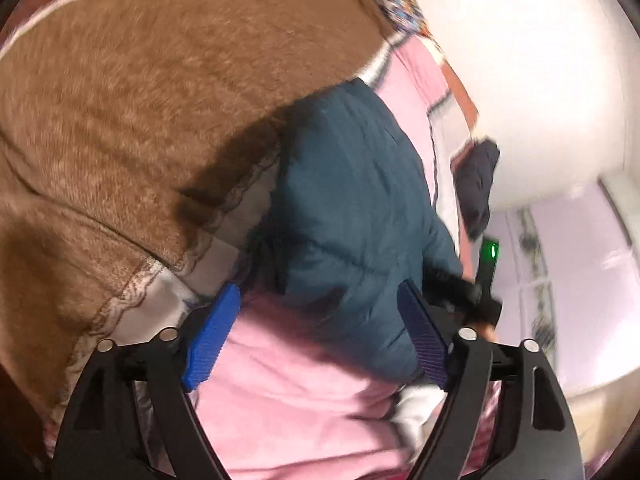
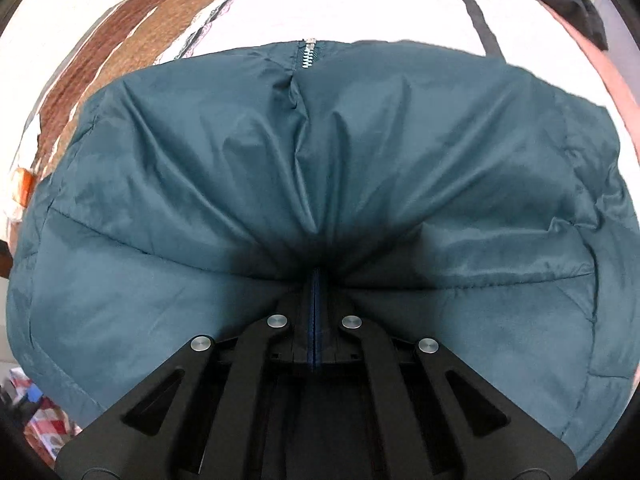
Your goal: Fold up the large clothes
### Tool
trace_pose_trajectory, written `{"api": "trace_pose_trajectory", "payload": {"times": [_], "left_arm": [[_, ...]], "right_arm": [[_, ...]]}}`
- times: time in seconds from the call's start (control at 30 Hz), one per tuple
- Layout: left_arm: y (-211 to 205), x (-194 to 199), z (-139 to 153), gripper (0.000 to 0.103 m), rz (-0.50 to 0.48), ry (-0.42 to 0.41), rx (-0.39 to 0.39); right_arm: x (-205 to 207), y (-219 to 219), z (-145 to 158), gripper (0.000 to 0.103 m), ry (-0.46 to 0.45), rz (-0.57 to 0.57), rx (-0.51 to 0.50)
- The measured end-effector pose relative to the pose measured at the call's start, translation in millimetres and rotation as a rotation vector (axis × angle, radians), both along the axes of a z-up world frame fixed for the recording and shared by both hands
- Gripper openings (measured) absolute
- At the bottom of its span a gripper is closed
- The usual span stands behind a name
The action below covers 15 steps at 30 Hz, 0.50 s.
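Note:
A teal quilted puffer jacket (image 2: pixel 320 160) fills the right wrist view, its silver zipper (image 2: pixel 308 54) at the far edge. My right gripper (image 2: pixel 316 280) is shut on the jacket's near edge, and the fabric puckers into the closed blue pads. In the left wrist view the same jacket (image 1: pixel 352 200) lies on a pink sheet (image 1: pixel 300 400). My left gripper (image 1: pixel 320 320) is open and empty just above the jacket's near end, with its blue pads (image 1: pixel 212 344) wide apart. The right gripper's black body (image 1: pixel 476 292) shows beside the jacket.
A brown fleece blanket (image 1: pixel 140 120) covers the bed left of the jacket, also seen in the right wrist view (image 2: pixel 120 48). A dark garment (image 1: pixel 476 180) lies at the bed's far right edge, by a white wall (image 1: pixel 540 60). A black strap (image 2: pixel 476 16) crosses the white sheet.

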<state>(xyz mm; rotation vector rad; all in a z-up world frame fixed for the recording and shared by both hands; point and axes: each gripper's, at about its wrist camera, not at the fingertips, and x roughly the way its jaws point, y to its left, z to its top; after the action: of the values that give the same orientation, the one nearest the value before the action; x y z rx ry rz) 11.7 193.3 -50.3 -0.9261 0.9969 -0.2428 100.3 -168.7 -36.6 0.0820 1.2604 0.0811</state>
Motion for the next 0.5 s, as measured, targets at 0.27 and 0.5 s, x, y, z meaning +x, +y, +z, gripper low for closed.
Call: {"api": "trace_pose_trajectory", "payload": {"times": [0.27,0.5], "left_arm": [[-5,28,-31,0.081,0.068,0.077,-0.081],[-25,39,-41,0.072,0.051,0.081,-0.034]], "right_arm": [[-48,-12,65,0.0,-0.119,-0.006,0.081],[-118,5,62,0.0,-0.039,0.061,0.135]]}}
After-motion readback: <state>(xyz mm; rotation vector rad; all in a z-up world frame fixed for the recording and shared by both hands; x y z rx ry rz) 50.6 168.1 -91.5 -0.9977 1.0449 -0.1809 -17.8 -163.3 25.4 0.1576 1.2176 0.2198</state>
